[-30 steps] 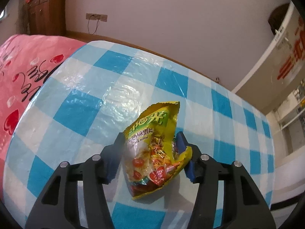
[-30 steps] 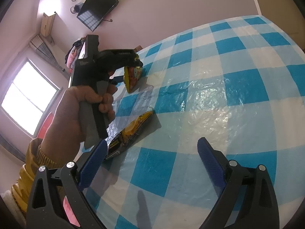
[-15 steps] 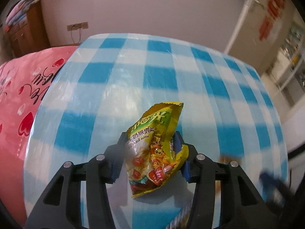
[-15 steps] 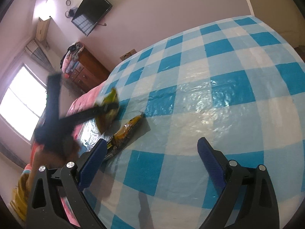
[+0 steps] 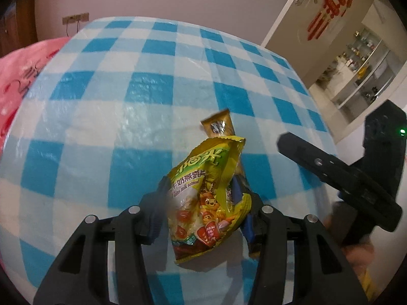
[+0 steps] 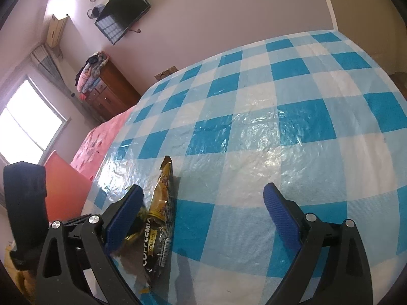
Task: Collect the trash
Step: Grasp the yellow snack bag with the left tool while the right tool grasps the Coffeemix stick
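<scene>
My left gripper is shut on a yellow oatmeal snack packet and holds it above the blue-and-white checked table cover. A gold and black coffee sachet lies flat on the cover just beyond the packet; it also shows in the right wrist view. My right gripper is open and empty, low over the cover, with its left finger beside the sachet. The right gripper's body shows at the right of the left wrist view.
A pink bedspread lies past the cover's left edge. A red box and the left gripper's body are at the left of the right wrist view. A wooden dresser stands by the far wall.
The left gripper has swung right and back with the oatmeal packet, bringing the coffee sachet and right gripper into its view. The right gripper has moved closer to the sachet.
</scene>
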Demonstrator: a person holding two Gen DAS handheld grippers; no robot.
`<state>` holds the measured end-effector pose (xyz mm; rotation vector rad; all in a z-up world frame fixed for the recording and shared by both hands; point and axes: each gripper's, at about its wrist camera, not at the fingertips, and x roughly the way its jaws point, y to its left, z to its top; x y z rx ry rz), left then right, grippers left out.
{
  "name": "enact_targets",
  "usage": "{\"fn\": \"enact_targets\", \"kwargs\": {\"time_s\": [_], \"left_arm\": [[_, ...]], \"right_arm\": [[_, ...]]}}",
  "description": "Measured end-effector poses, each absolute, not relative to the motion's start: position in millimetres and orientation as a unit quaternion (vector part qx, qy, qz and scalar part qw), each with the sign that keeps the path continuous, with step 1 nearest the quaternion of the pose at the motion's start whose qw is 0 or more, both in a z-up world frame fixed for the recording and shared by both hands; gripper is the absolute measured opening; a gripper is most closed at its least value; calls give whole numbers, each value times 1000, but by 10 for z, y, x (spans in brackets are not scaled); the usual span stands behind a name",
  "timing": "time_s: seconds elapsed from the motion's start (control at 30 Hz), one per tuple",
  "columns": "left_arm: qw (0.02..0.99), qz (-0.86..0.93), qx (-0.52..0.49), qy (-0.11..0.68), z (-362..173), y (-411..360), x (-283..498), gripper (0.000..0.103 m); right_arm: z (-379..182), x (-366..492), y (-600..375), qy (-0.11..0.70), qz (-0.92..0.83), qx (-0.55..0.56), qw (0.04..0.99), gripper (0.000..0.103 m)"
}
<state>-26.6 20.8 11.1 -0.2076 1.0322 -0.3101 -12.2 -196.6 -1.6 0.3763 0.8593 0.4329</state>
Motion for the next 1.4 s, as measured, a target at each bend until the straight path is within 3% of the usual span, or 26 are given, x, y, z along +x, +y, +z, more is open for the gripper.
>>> {"fn": "enact_targets", "kwargs": {"time_s": [0.13, 0.23, 0.3, 0.6, 0.93, 1.4], "left_arm": [[854, -133, -114, 489, 109, 319, -342, 49], [856, -123, -124, 486, 124, 433, -374, 49], [859, -118, -127, 482, 139, 494, -390, 49], [868, -111, -139, 464, 218, 746, -508, 48], [872, -104, -134, 460, 226, 949, -672, 49], [870, -102, -152, 457, 173, 1316, -869, 49]], "right_arm": [[2, -157, -1878, 408, 212, 156, 874, 94], [13, -202, -1738, 409, 225, 130, 875, 81], [3, -224, -1605, 414, 227, 99, 876, 78], [-27, -316, -1195, 419, 241, 20, 875, 48], [-31, -356, -1031, 417, 214, -37, 883, 46], [-53, -438, -814, 406, 183, -112, 888, 31]]}}
